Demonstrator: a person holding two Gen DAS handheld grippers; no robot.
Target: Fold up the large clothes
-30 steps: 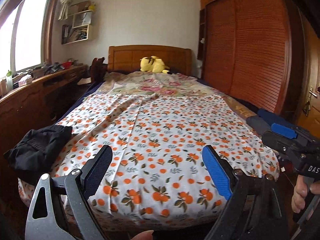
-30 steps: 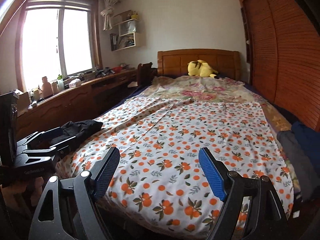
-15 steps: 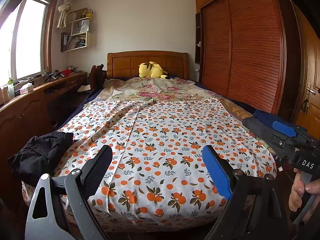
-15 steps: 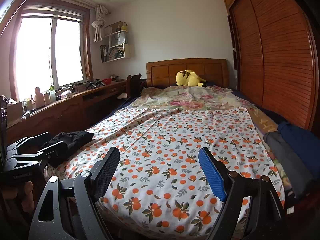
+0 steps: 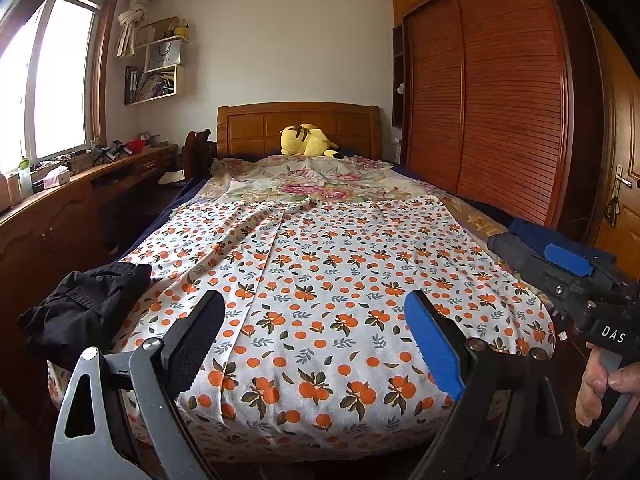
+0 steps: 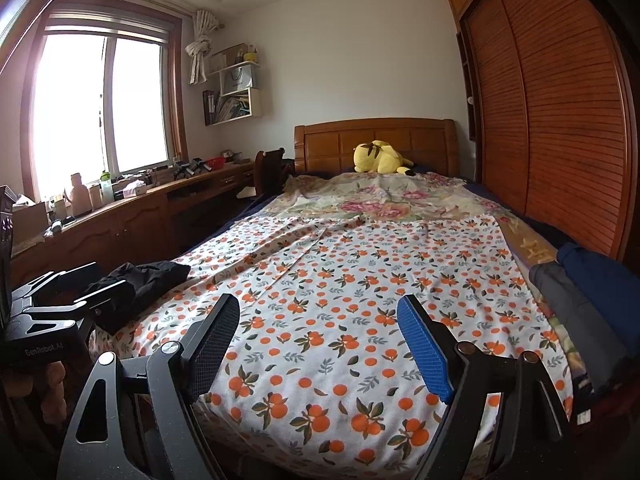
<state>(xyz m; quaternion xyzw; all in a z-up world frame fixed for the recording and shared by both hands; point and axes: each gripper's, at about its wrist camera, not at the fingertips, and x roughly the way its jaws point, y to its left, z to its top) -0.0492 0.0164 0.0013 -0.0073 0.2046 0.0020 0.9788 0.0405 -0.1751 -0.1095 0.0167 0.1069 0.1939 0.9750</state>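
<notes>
You stand at the foot of a bed (image 5: 472, 220) and hold a claw in each hand. Your left gripper (image 5: 316, 344) is wide apart, with nothing between its two fingers. One finger is black (image 5: 198, 346) and one is blue (image 5: 434, 346). Your right gripper (image 6: 318, 344) is wide apart too, and it holds nothing. Both claws hang in the air near the foot of the bed and touch no cloth.

The big cloth with orange fruit on it (image 5: 340, 280) lies spread flat over the near part of the bed. It hangs down over the foot end, just below your claws. It has some soft wrinkles near the far left side. Past it lies a flowery blanket (image 5: 316, 180) with pink flowers. A yellow plush toy (image 5: 306, 145) rests at the wooden headboard (image 5: 256, 128).

A black piece of clothing (image 5: 84, 308) lies in a heap at the near left corner of the bed. In the right wrist view, your left claw sits just in front of that heap (image 6: 148, 280). On the right edge of the bed lie folded clothes, one grey (image 6: 568, 300) and one dark blue (image 6: 596, 276), side by side.

In the left wrist view you can see your right hand (image 5: 604, 384) around the handle of the other claw. A long wooden desk (image 6: 132, 216) runs under the window (image 6: 100, 108) on the left. A tall wooden wardrobe (image 5: 492, 104) stands on the right.
</notes>
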